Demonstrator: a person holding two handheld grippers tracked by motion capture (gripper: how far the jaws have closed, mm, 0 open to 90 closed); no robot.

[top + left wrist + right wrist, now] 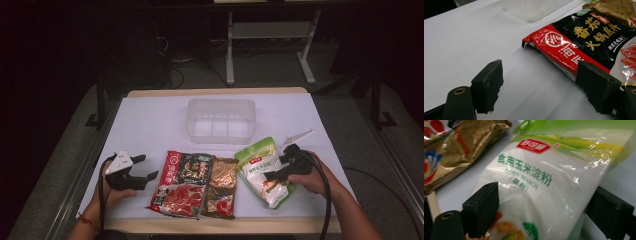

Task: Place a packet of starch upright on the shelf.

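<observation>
The left gripper idles with fingers spread wide on nothing, left of the red pouch. Right of that pouch, past the gold pouch, the right gripper has its fingers open astride the starch bag on the surface. The loose, glossy film could bunch or slip when squeezed, dropping short of the tub behind the red pouch.

Left tongs gape wide; right tongs straddle, jaws apart.

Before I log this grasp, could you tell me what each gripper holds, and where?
Neither holds anything yet. The right gripper straddles the corn starch bag across its width, jaws open; the left gripper is open beside the red packet.
</observation>
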